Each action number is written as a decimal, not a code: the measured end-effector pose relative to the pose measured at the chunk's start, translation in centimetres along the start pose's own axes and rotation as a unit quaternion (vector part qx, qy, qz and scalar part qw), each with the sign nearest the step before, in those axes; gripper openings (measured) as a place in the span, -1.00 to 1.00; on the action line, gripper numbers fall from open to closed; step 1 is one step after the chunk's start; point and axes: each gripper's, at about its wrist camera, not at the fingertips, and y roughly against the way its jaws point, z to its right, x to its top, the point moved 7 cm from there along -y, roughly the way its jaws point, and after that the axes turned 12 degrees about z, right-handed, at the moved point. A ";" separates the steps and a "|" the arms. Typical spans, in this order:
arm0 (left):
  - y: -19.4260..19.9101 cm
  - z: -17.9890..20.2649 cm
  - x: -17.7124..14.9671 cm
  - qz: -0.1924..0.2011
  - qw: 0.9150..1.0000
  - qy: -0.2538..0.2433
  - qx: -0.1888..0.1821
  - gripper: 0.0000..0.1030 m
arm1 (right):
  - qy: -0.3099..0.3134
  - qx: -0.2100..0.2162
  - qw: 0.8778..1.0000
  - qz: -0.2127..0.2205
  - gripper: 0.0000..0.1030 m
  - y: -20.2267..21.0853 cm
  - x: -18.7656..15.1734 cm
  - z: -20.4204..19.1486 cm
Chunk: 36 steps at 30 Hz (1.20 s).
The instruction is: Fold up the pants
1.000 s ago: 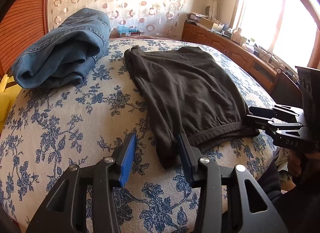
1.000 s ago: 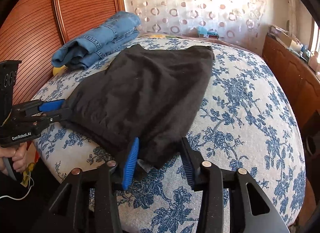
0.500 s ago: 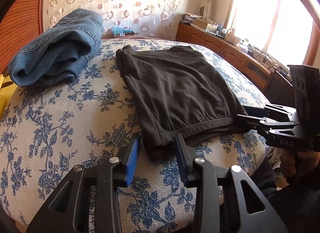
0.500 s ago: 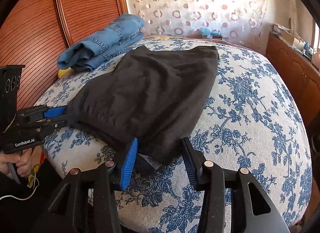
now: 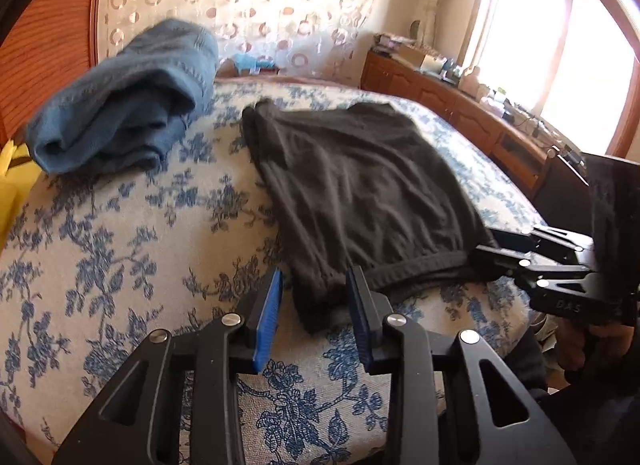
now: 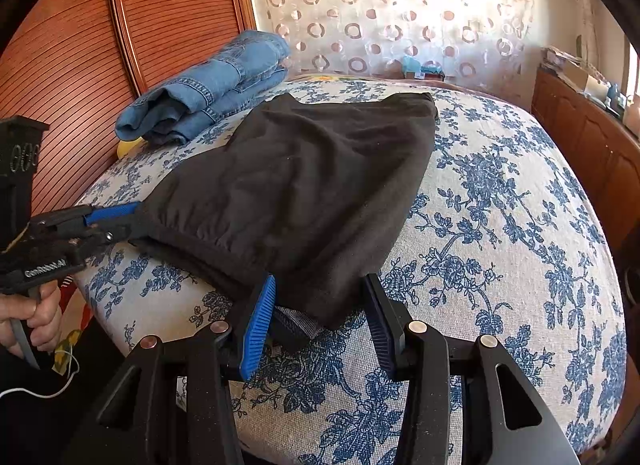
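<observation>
Both open, the left claw (image 5: 314,301) and right claw (image 6: 320,315) have edged in to straddle the black pants' (image 5: 360,185) near corners at frame bottom, apparently ready to pinch and fold.

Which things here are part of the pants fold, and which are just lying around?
In the job:
black pants
left gripper, open at one near corner
right gripper, open at the other near corner
bed, the work surface

Lying about:
folded jeans
wooden cabinet with clutter
curtain
</observation>
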 end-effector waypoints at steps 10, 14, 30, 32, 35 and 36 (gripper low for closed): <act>0.3 0.5 -0.7 0.001 1.000 -0.011 0.005 -0.40 | -0.003 0.007 1.000 0.002 -0.10 0.3 -0.1 -0.1; 0.4 1.1 -1.0 0.002 1.000 -0.014 -0.005 -0.44 | -0.002 0.008 1.000 0.001 -0.10 0.4 -0.2 -0.1; 1.5 1.1 -0.6 0.018 1.000 0.006 -0.020 -0.83 | -0.022 0.031 0.999 0.003 -0.75 0.9 -0.4 0.2; 1.7 1.2 -0.7 0.017 1.000 0.004 -0.022 -0.83 | -0.026 0.036 0.999 0.002 -0.76 1.2 -0.5 0.2; 2.1 1.4 -0.9 0.016 1.000 0.002 -0.024 -0.83 | -0.028 0.042 0.999 0.002 -0.76 1.8 -0.6 0.2; 2.2 1.4 -0.9 0.017 1.000 0.001 -0.024 -0.83 | -0.029 0.042 0.999 0.003 -0.76 1.9 -0.7 0.1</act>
